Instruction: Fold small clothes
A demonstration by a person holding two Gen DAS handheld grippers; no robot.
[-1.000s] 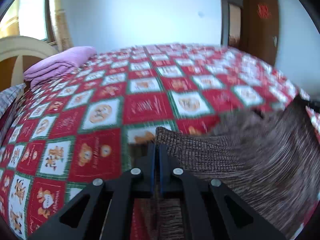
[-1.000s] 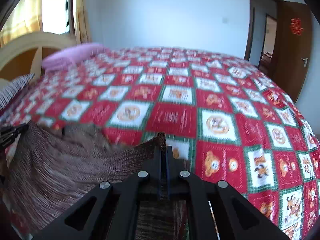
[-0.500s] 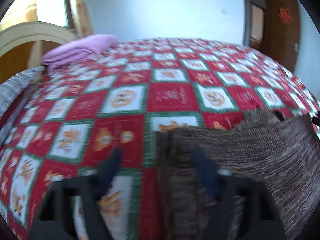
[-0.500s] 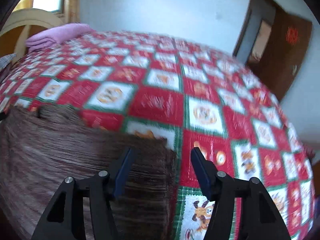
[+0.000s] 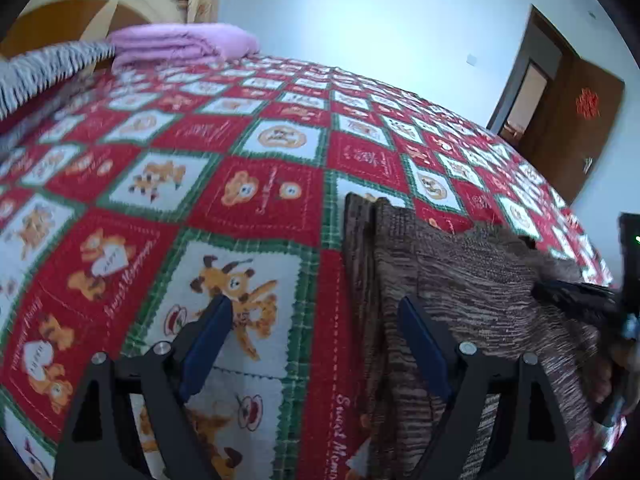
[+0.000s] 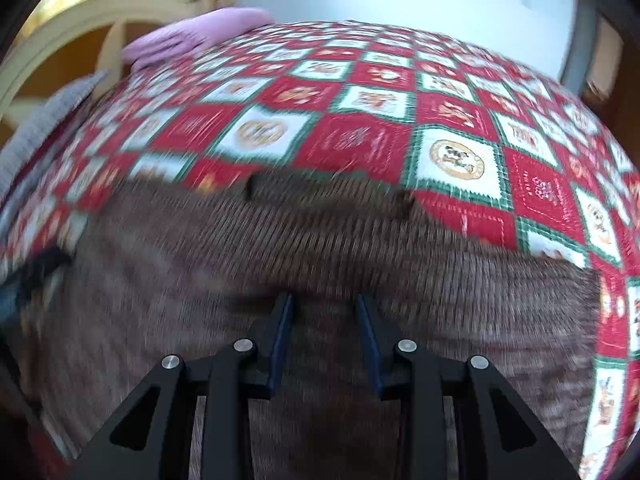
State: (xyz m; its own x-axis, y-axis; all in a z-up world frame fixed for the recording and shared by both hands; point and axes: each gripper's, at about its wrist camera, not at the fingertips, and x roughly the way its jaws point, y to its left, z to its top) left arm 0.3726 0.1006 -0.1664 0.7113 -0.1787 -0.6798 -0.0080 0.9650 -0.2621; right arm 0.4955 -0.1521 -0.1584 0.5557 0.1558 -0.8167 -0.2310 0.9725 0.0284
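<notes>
The right tool (image 6: 325, 312) sits at six o'clock, its two blue-padded fingers (image 6: 280, 332) parted by a narrow gap; its jaws have just been closing, and nothing is pinched between them. Beneath and around it a brown knitted garment (image 6: 280, 248) lies spread on the bed, blurred, filling the lower half from nine o'clock to four o'clock. The red, white and green patchwork quilt (image 6: 360, 140) with bear motifs runs up toward twelve o'clock. A folded pink blanket (image 6: 192, 36) rests at eleven o'clock, a cream curved headboard (image 6: 80, 28) behind it at ten.
</notes>
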